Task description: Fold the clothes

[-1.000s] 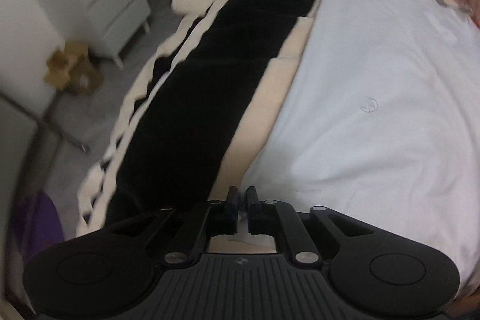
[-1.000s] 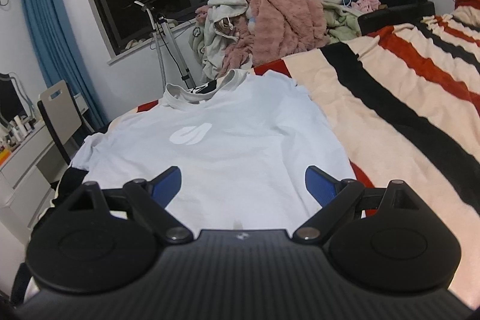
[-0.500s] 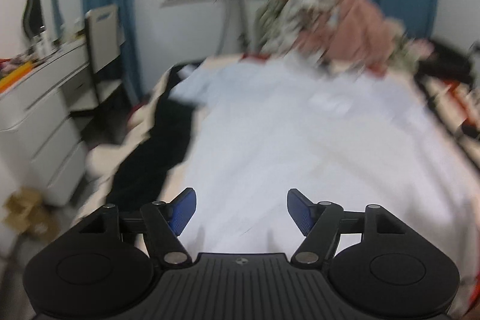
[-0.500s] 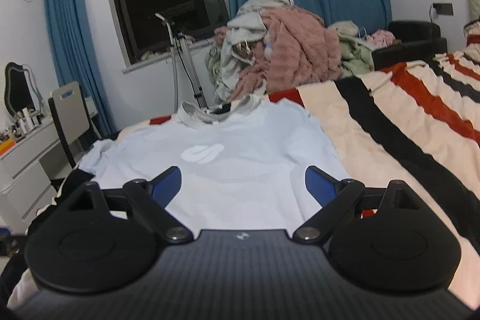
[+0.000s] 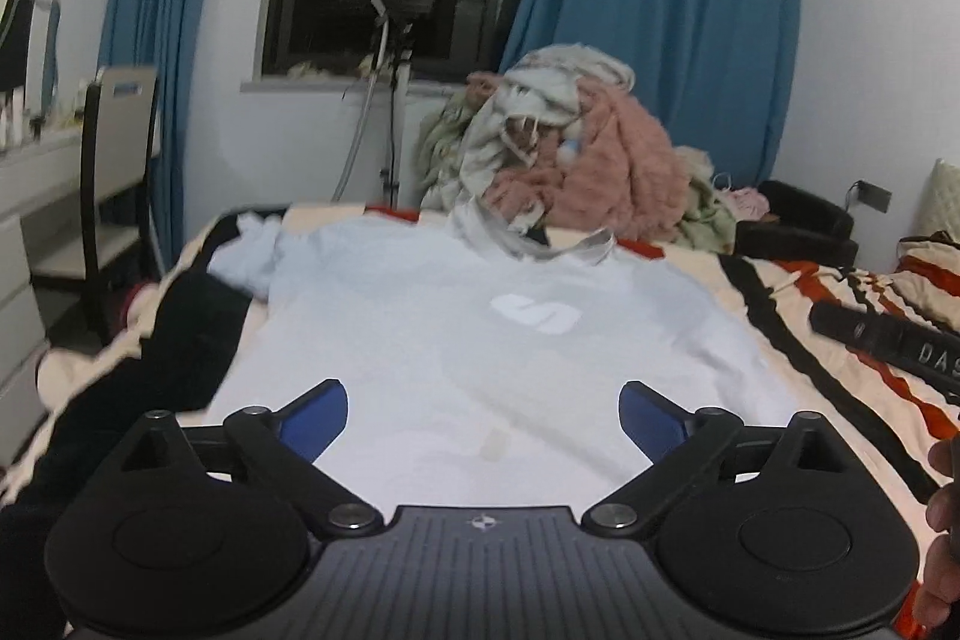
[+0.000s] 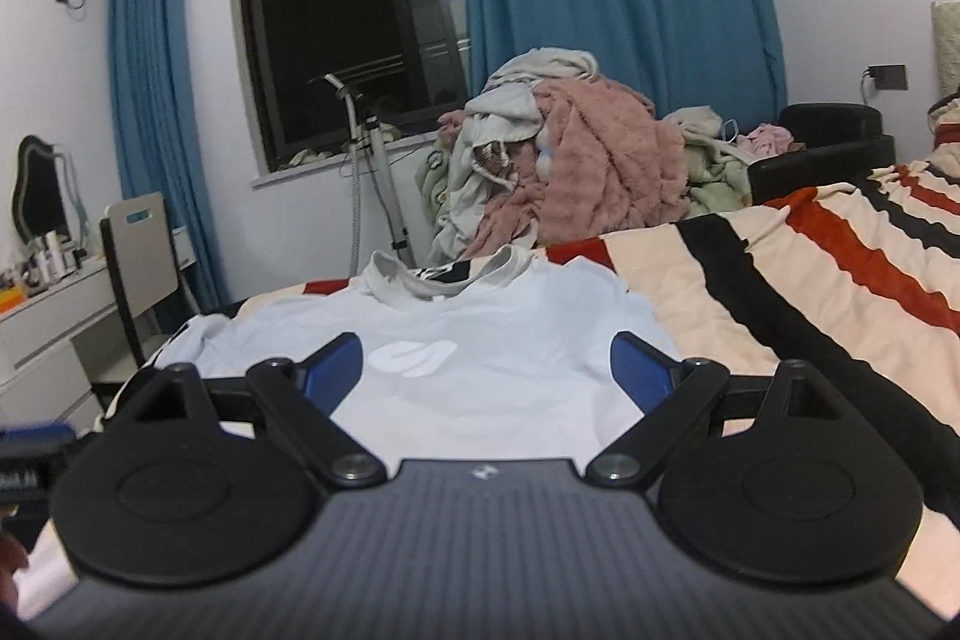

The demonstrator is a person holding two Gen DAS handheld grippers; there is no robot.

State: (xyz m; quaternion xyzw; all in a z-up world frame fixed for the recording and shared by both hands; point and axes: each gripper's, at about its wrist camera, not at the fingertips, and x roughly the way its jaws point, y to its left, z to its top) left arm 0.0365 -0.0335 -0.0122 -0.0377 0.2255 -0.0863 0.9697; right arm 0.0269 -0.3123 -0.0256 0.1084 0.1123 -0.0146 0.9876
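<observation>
A pale blue T-shirt (image 5: 456, 340) with a white chest logo lies flat, front up, on the striped bed, collar at the far end. It also shows in the right wrist view (image 6: 480, 340). My left gripper (image 5: 483, 415) is open and empty, held above the shirt's lower part. My right gripper (image 6: 486, 370) is open and empty, above the shirt's lower right part. The right gripper's body shows at the right edge of the left wrist view (image 5: 888, 340).
A striped cream, black and red blanket (image 6: 810, 292) covers the bed. A heap of clothes (image 5: 570, 166) is piled beyond the bed's far end. A chair (image 5: 114, 172) and white dresser stand at the left. A black armchair (image 6: 834, 142) is at the far right.
My left gripper was shut low at the shirt's left edge; it has opened, lifted and swung to face along the shirt. My right gripper has tilted up a little and stayed open.
</observation>
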